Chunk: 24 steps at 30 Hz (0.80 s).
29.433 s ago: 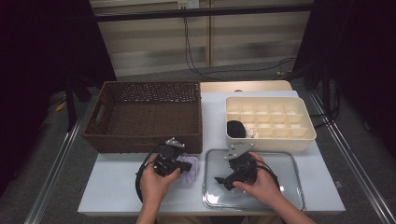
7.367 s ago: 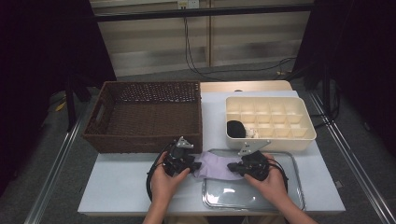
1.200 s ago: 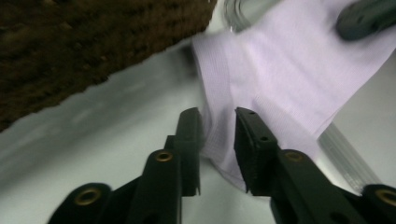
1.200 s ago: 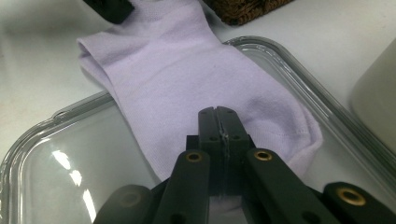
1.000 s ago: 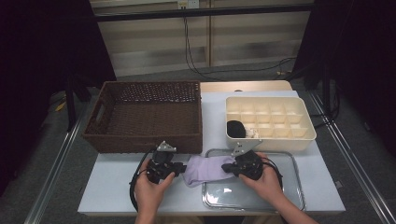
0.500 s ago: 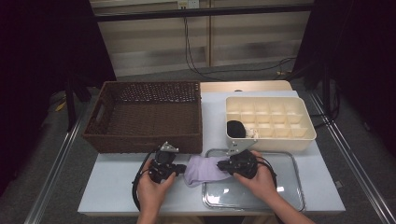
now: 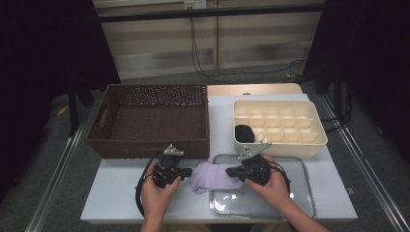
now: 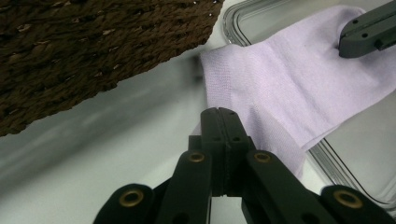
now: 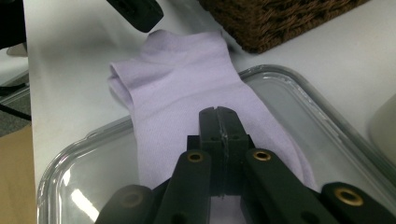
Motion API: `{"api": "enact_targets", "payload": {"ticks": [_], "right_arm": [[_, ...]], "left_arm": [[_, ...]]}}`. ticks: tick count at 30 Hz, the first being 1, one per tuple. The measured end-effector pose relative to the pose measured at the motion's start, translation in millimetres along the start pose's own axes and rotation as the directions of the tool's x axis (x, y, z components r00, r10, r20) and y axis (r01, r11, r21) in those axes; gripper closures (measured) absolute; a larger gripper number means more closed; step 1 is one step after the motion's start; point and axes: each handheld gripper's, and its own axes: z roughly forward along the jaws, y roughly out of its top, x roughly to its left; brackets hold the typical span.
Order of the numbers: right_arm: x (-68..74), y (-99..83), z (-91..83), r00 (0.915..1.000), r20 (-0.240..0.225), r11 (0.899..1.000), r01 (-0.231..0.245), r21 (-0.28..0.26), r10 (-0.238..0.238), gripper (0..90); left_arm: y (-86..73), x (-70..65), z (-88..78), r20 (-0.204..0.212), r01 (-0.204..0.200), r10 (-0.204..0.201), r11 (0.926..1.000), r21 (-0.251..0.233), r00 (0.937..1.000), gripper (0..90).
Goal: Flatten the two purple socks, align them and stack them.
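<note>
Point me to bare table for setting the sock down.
Free: table left of the left hand-held gripper, in front of the wicker basket. Also the strip between basket and compartment box. Crowded: front middle, sock over the clear tray.

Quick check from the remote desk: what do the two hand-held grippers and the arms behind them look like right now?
Both the left hand-held gripper and right hand-held gripper are matte black, with flat jaws, brass-ringed pivot screws and a grey three-cornered plate on top. A black cable loops off each. The forearms are bare, no sleeves.
</note>
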Motion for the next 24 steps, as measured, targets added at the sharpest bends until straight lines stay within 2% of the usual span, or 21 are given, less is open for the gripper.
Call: {"api": "enact_targets", "payload": {"ticks": [2, 4, 6, 7, 11, 13, 14, 16, 18, 19, 24], "right_arm": [[-0.9, -2.6, 2.8, 1.0, 0.002, 1.0, 0.007, 0.018, -0.007, 90.0], [-2.3, -5.4, 4.7, 1.0, 0.001, 1.0, -0.009, 0.016, 0.009, 89.8], [-2.2, -4.9, 4.2, 0.9999, 0.015, 1.0, -0.003, 0.001, 0.003, 82.4], [-1.7, -3.6, 3.2, 0.9997, 0.023, 1.0, 0.0, -0.009, 0.0, 81.9], [3.3, -2.3, 6.9, 0.9997, 0.017, 1.0, 0.018, 0.005, -0.018, 80.0], [3.7, -6.5, 13.0, 0.9991, 0.031, 0.999, 0.027, 0.028, -0.028, 84.6], [3.5, -7.1, 13.2, 0.9995, 0.023, 0.999, 0.023, 0.022, -0.024, 88.6], [3.6, -5.3, 12.8, 0.9993, 0.019, 0.999, 0.032, 0.034, -0.032, 90.0], [4.8, -4.7, 12.6, 0.9987, 0.03, 0.999, 0.039, 0.032, -0.04, 90.0], [4.9, -5.2, 12.7, 0.999, 0.027, 0.999, 0.035, 0.025, -0.036, 90.0], [2.4, -3.9, 6.7, 0.9998, 0.013, 1.0, 0.013, -0.002, -0.013, 90.0]], "left_arm": [[-0.7, -0.9, 0.3, 0.013, 0.007, -0.007, 0.9999, 0.008, 0.9999, 87.4], [-2.2, -1.9, 1.1, 0.016, 0.01, -0.01, 1.0, 0.002, 0.9998, 83.1], [-3.9, -1.1, 3.2, 0.01, 0.017, -0.017, 0.9998, 0.009, 0.9998, 83.0], [-4.9, 0.4, 4.9, 0.022, 0.018, -0.018, 0.9996, 0.021, 0.9996, 83.0], [-6.2, -0.2, 13.6, 0.012, 0.008, -0.009, 0.9989, 0.046, 0.9999, 85.0], [-5.5, -1.3, 15.0, 0.014, 0.007, -0.008, 0.9983, 0.057, 0.9999, 90.0], [-4.6, -3.8, 17.8, 0.018, -0.015, 0.014, 0.9966, 0.081, 0.9997, 90.0], [-2.9, -6.0, 18.7, 0.01, -0.017, 0.016, 0.9959, 0.089, 0.9998, 90.0], [-1.9, -6.5, 18.2, 0.009, -0.007, 0.007, 0.9962, 0.087, 0.9999, 90.0], [-1.6, -6.4, 17.0, 0.005, -0.018, 0.017, 0.9965, 0.082, 0.9998, 90.0], [0.0, -4.2, 6.8, -0.008, -0.004, 0.005, 0.999, 0.045, 1.0, 90.0]]}}
